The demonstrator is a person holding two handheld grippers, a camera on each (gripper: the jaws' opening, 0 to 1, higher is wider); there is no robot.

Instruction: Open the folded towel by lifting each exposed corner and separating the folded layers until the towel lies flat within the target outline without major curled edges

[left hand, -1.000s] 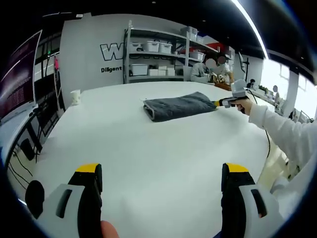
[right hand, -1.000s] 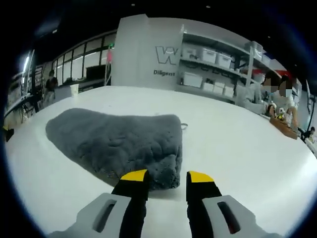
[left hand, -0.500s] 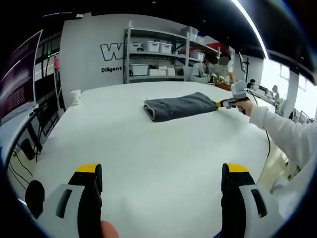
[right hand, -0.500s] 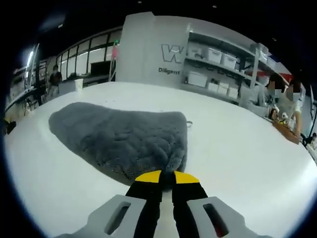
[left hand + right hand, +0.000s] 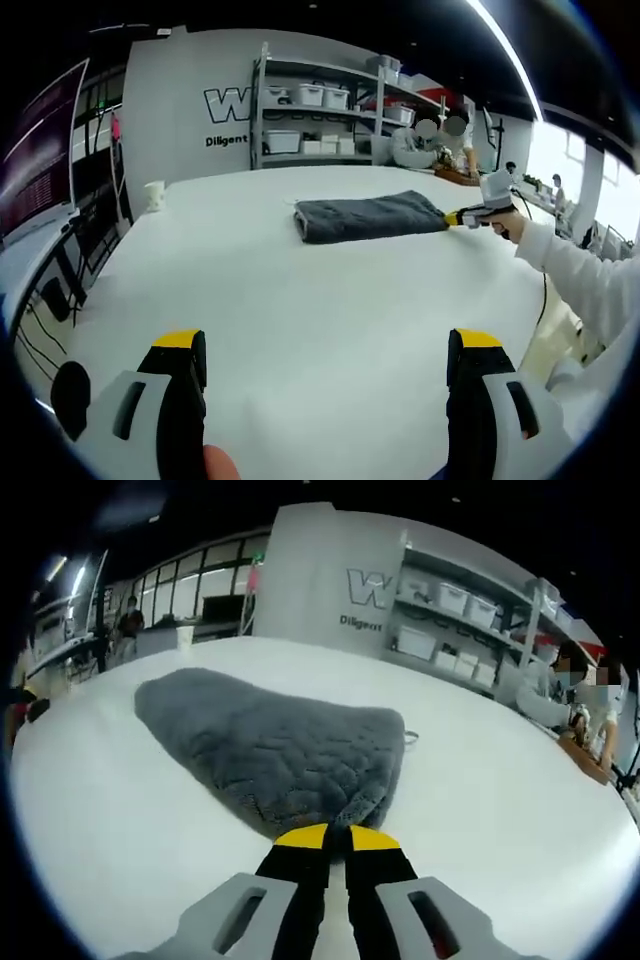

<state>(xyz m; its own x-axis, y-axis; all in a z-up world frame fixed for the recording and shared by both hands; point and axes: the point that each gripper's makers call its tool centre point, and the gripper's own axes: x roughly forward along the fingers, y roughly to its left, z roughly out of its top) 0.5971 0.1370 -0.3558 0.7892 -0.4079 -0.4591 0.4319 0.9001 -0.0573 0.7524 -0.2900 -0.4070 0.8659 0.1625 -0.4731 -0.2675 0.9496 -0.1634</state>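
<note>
The right hand-held gripper (image 5: 327, 837) is clamped on the towel's (image 5: 270, 750) near corner, its length running away, while the left hand-held gripper (image 5: 325, 345), jaws apart, sits well back.

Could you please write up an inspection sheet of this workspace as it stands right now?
Surface: white table, broad and bare around the work.
Job's things: grey towel, folded, lying on the table; a small loop shows at its far edge.
Clutter: small white cup near the table's far left edge.
Grippers: right gripper shut on the towel's near corner; left gripper open, hovering over bare table, apart from the towel.
Cables: dark cable hanging past the table's right edge; more cables below its left edge.
Surroundings: shelving with white bins; people at the back right.
</note>
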